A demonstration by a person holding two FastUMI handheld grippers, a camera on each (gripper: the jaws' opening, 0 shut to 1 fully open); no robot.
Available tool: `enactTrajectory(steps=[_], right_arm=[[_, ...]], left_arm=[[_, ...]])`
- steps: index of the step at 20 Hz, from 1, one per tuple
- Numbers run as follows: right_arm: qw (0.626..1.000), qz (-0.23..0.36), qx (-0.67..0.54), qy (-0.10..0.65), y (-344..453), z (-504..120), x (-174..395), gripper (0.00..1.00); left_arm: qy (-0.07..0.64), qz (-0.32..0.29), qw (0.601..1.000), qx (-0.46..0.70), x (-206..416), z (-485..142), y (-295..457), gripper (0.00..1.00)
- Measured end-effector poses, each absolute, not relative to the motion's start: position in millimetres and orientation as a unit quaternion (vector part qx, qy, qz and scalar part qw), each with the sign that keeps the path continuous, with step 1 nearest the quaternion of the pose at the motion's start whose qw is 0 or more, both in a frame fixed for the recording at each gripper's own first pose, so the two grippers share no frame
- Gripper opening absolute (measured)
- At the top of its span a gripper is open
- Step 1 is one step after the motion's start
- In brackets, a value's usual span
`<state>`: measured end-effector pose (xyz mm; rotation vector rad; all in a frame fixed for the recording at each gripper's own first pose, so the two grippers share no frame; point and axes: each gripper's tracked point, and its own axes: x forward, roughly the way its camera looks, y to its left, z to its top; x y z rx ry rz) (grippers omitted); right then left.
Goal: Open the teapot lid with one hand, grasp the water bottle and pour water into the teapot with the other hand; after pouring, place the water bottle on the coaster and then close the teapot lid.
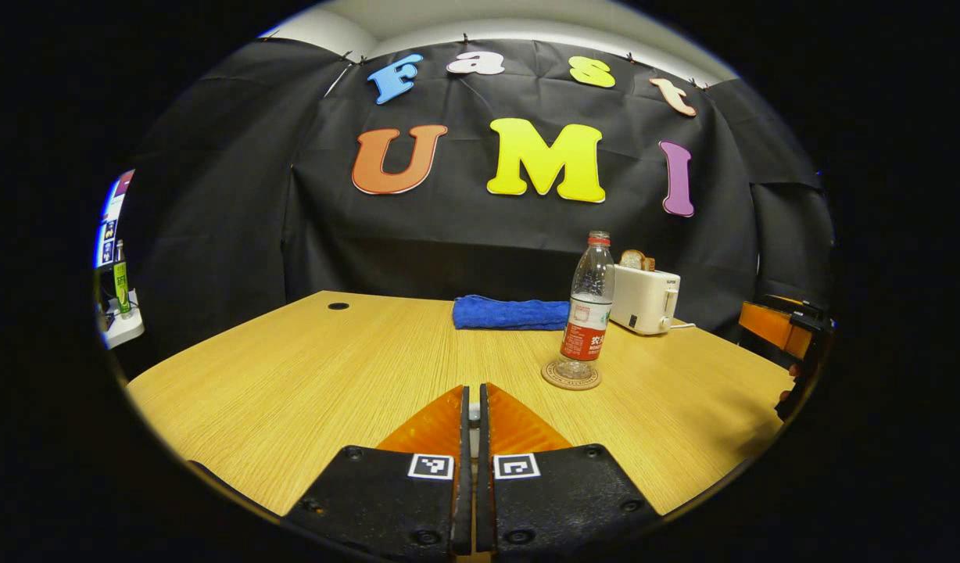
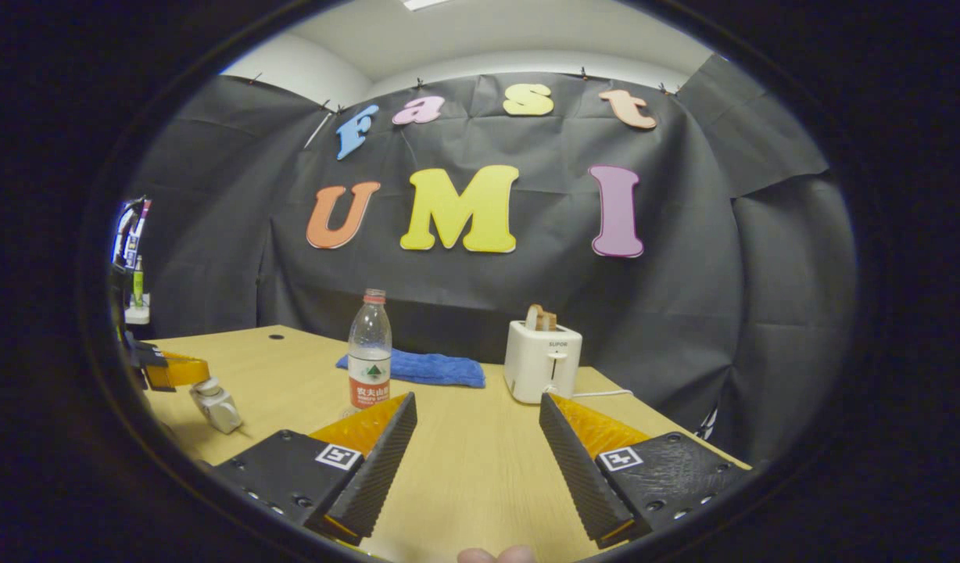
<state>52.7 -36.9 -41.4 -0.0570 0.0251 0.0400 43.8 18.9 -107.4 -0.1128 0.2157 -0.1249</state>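
A: How far along does it look?

B: Late, or not begun. The water bottle stands upright on the coaster, capless, beside the toaster and in front of the blue cloth.

A: And the teapot?

B: Hard to say. In the right gripper view the left gripper holds a small pale thing low over the table, perhaps the lid.

A: The grippers?

B: The left gripper has its fingers nearly together on something small; the right gripper is spread wide, holding nothing
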Motion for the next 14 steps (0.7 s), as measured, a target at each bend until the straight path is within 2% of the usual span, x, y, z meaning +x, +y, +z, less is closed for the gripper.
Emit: enactTrajectory(steps=[8,10,13,14], right_arm=[[0.999,0.022,-0.024,0.005,-39.3,-38.1,47.6,0.94],[0.999,0.021,-0.024,0.001,-39.9,-36.4,45.9,0.94],[1.000,0.022,-0.013,-0.001,-40.7,-34.6,43.9,0.94],[1.000,0.021,-0.008,0.000,-40.3,-33.8,43.5,0.94]], left_arm=[[0.122,-0.056,0.989,-0.056,41.8,-114.1,16.9,0.08],[0.107,-0.046,0.992,-0.052,41.0,-101.9,20.2,0.18],[0.065,-0.017,0.997,-0.034,36.6,-68.9,28.9,1.00],[0.050,-0.012,0.998,-0.029,38.7,-54.9,27.1,0.99]])
